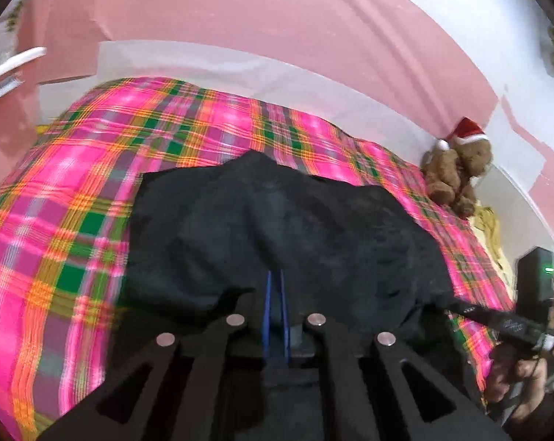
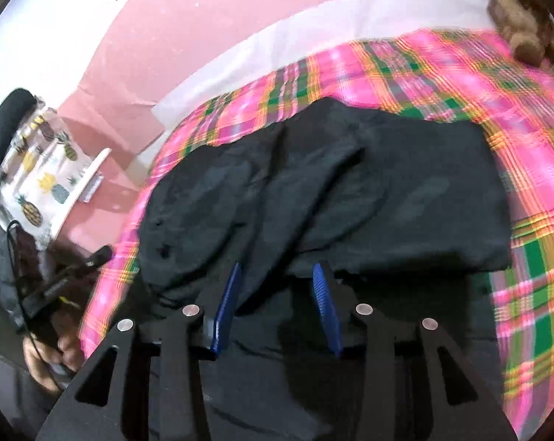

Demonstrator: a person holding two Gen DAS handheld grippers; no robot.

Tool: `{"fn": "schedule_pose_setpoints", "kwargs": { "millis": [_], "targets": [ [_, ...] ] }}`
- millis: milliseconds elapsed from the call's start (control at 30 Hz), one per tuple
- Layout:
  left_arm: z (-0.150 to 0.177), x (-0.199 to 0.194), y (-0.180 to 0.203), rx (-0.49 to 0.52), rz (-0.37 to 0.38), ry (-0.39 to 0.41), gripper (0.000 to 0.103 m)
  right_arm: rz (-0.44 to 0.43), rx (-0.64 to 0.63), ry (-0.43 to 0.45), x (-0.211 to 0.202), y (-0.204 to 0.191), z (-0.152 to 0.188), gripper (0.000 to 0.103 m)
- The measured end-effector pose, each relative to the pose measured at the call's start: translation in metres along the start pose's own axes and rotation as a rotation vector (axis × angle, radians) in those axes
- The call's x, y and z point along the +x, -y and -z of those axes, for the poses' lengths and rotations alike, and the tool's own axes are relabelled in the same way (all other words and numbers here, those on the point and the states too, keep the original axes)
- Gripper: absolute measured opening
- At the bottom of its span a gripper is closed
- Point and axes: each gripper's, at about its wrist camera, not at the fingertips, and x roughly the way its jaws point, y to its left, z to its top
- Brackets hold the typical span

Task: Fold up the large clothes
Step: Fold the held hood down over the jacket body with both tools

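Black garment (image 1: 277, 220) lies bunched on a bed under a pink-and-green plaid sheet (image 1: 75, 191), against pink walls (image 1: 240, 11). Left gripper (image 1: 276, 279) pinches its near edge; right gripper (image 2: 277, 275) is spread over the cloth. A teddy bear (image 1: 457, 172) sits in the corner.

Bed under my tongs: covered by a pink, green and orange plaid sheet (image 1: 75, 191). Directly on it: a rumpled black cloth garment (image 2: 350, 191) mid-bed; a brown plush teddy bear in a red Santa hat (image 1: 459, 169) at the far edge by the wall.
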Motion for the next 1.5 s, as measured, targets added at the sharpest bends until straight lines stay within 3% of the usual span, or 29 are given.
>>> {"fn": "schedule_pose_setpoints", "kwargs": {
  "millis": [167, 200, 233, 400, 533, 667, 733, 833, 900, 933, 1033, 1167, 1367, 1500],
  "targets": [
    [0.015, 0.044, 0.02, 0.017, 0.059, -0.092, 0.007, -0.073, 0.077, -0.084, 0.048, 0.001, 0.004, 0.039],
    [0.024, 0.053, 0.02, 0.019, 0.047, -0.118, 0.007, -0.087, 0.084, -0.075, 0.048, 0.002, 0.007, 0.008],
    [0.032, 0.058, 0.019, 0.017, 0.046, -0.135, 0.007, -0.086, 0.074, -0.062, 0.048, 0.001, 0.01, 0.003],
    [0.06, 0.061, 0.015, -0.006, 0.081, -0.159, 0.007, -0.008, 0.038, -0.071, 0.045, 0.007, 0.035, 0.002],
    [0.056, 0.048, 0.021, -0.016, 0.073, -0.173, 0.007, 0.034, 0.039, -0.085, 0.057, 0.017, 0.041, 0.002],
    [0.021, 0.018, 0.031, 0.03, 0.059, -0.032, 0.007, 0.082, -0.017, -0.088, 0.061, 0.009, 0.04, 0.002],
    [0.001, 0.022, 0.026, 0.029, 0.029, 0.006, 0.008, 0.078, -0.017, -0.083, 0.061, 0.011, 0.041, 0.002],
    [-0.006, 0.059, 0.001, -0.017, -0.066, -0.048, 0.011, 0.083, -0.024, -0.075, 0.06, 0.01, 0.043, 0.002],
    [0.009, 0.082, -0.019, -0.046, -0.061, -0.094, 0.01, 0.089, -0.033, -0.073, 0.06, 0.01, 0.044, 0.001],
    [0.018, 0.086, -0.024, -0.04, -0.052, -0.072, 0.009, 0.093, -0.04, -0.071, 0.06, 0.01, 0.046, 0.001],
    [0.029, 0.085, -0.027, -0.055, -0.043, -0.034, 0.008, 0.11, -0.066, -0.068, 0.063, 0.005, 0.049, 0.001],
    [0.022, 0.073, -0.017, -0.03, -0.075, -0.061, 0.008, 0.105, -0.078, -0.072, 0.049, 0.0, 0.046, 0.008],
    [-0.01, 0.029, -0.009, 0.022, -0.05, 0.039, 0.009, 0.166, -0.184, 0.091, -0.019, -0.025, 0.018, 0.013],
    [-0.044, 0.052, -0.014, 0.034, -0.106, 0.055, 0.012, 0.237, -0.272, 0.171, -0.014, -0.04, -0.028, 0.014]
  ]
}}
